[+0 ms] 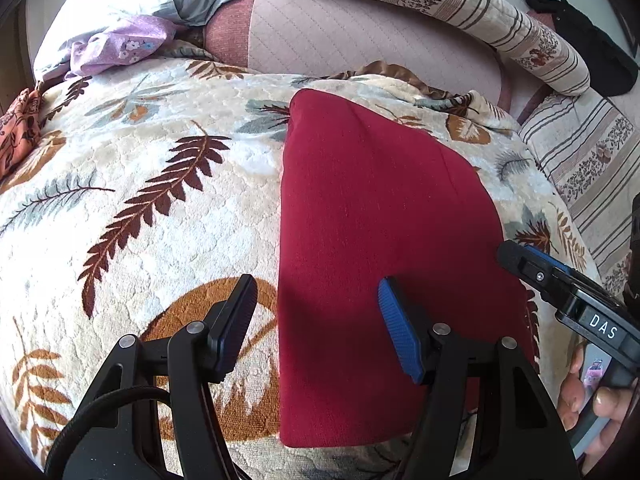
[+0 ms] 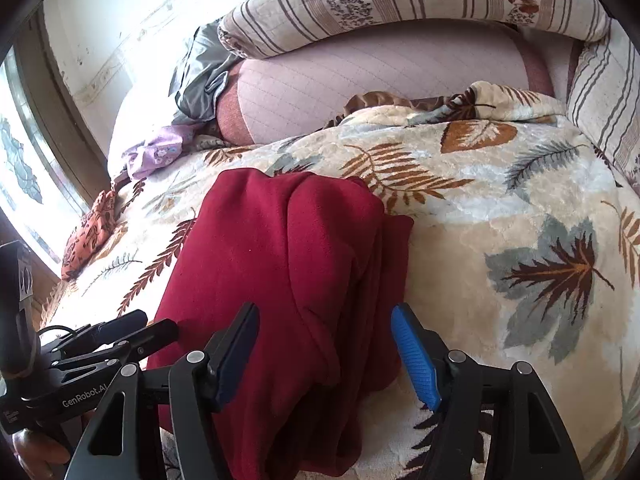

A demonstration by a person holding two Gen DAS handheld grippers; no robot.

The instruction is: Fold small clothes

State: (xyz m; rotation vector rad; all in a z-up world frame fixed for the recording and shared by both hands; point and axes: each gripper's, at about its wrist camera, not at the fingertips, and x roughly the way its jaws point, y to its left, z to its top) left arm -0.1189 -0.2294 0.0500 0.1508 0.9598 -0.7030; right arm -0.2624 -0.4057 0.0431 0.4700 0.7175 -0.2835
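Right wrist view: the folded red garment (image 2: 288,280) lies lengthwise up the leaf-print blanket (image 2: 500,208), its layered near edge between the right gripper (image 2: 326,350)'s released jaws, left gripper (image 1: 316,324) likewise open alongside.

A bed (image 1: 160,208) fills both views, covered by a cream fleece blanket (image 2: 500,208) printed with brown and grey leaves. At its far edge lie a pink quilted pillow (image 1: 360,44) and a striped floral bolster (image 2: 400,4). Sunlight falls from a window (image 2: 20,168) beside a pale wall (image 2: 132,20).
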